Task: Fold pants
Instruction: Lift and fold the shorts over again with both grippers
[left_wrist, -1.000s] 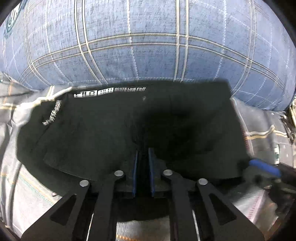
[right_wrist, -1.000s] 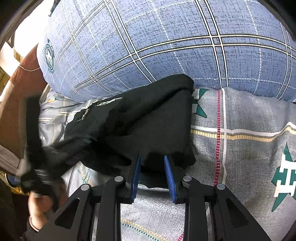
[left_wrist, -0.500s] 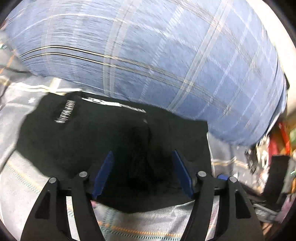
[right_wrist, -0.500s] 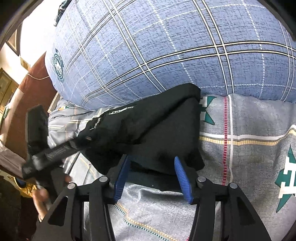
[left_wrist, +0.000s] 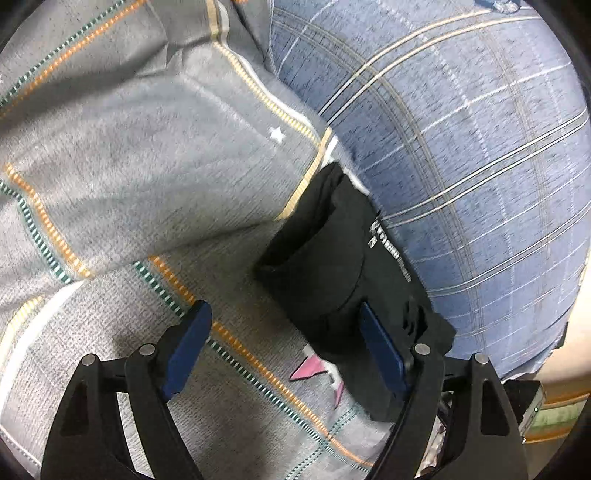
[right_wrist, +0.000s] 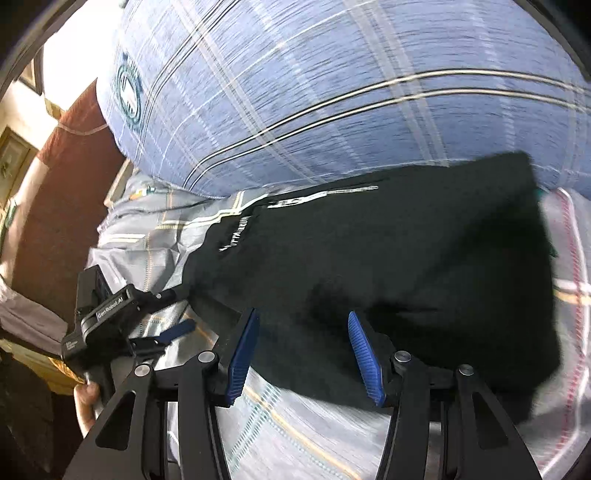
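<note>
The black pants (right_wrist: 388, 258) lie folded into a compact bundle on the grey striped bedsheet (right_wrist: 295, 435), against a big blue plaid pillow (right_wrist: 332, 92). White lettering shows on their waistband. My right gripper (right_wrist: 303, 350) is open, jaws wide, over the bundle's near edge and holding nothing. My left gripper (left_wrist: 284, 350) is open and empty. It has swung to the left of the pants (left_wrist: 343, 273), with its right finger (left_wrist: 380, 354) over their edge. The left gripper also shows in the right wrist view (right_wrist: 110, 317), off the bundle's left side.
The blue plaid pillow (left_wrist: 461, 147) fills the far side. The grey sheet (left_wrist: 129, 166) with orange and green stripes spreads to the left, rumpled. A brown headboard or wall (right_wrist: 62, 192) stands at the far left. Clutter sits beyond the bed's edge (left_wrist: 535, 406).
Both grippers opened and let go of the pants. The left one then swung away to the left of the bundle. The right one moved closer over the bundle's near edge.
</note>
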